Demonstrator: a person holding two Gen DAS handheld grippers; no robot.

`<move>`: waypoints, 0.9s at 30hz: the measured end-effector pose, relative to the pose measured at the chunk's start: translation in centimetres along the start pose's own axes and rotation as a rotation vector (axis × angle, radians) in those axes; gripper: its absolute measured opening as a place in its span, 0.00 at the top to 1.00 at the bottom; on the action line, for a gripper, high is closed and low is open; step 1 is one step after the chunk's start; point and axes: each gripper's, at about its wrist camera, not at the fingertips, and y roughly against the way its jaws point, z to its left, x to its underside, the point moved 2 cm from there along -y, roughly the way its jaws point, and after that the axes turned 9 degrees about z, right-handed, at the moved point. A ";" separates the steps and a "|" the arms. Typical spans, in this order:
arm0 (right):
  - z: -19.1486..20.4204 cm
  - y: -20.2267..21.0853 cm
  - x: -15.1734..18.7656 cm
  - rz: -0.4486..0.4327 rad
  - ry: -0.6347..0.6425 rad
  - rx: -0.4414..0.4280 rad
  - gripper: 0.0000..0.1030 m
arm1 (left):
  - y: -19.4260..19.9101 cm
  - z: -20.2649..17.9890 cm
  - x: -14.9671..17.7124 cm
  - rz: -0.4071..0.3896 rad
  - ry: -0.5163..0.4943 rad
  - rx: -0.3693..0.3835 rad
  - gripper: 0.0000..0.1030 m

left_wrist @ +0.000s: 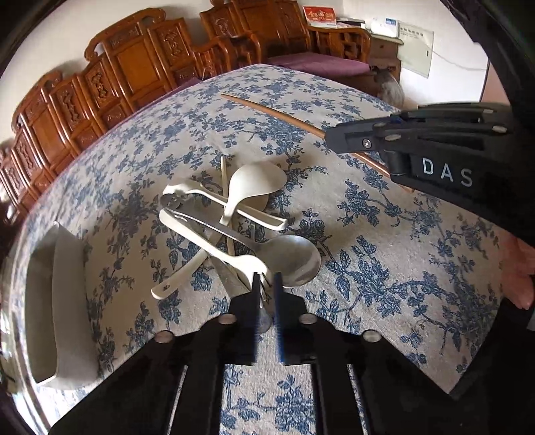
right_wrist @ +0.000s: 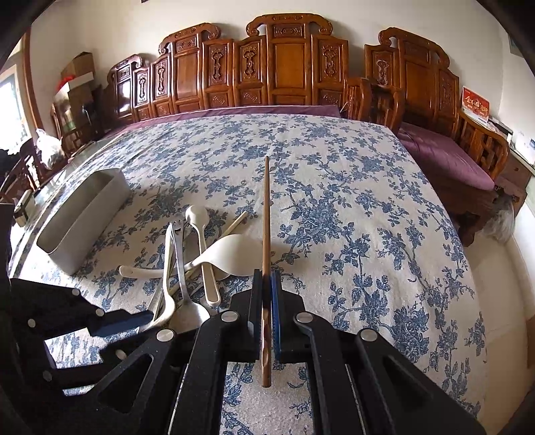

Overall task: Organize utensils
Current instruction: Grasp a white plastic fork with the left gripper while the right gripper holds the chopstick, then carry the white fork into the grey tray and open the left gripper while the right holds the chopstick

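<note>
White capital letters reading "DAS" stand on the black plastic body of the right claw (left_wrist: pixel 331 135), seen from the left wrist view. A red card with gold characters (left_wrist: pixel 319 16), too small to read, leans at the wall behind the carved wooden seats; the same card (right_wrist: pixel 474 105) shows in the right wrist view. A pale wall panel with printed lines (left_wrist: pixel 414 50) is also illegible.

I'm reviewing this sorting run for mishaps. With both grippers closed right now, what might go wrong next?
1. The left gripper is closed at the edge of the tangled utensil pile; lifting may drag neighbouring spoons along.
2. The right gripper pinches the long wooden chopstick near one end, so it could pivot or slip.
3. The grey bin sits beyond the pile; the chopstick could sweep utensils.
</note>
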 end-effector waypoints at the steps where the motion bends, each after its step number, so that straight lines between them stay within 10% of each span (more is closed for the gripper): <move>1: 0.1 0.0 0.0 0.000 0.003 0.001 0.94 | 0.2 0.2 0.1 -0.003 0.007 0.012 0.97; 27: 5.0 0.1 -0.2 0.006 0.097 -0.031 0.94 | 7.9 7.6 1.3 -0.171 0.125 0.045 0.99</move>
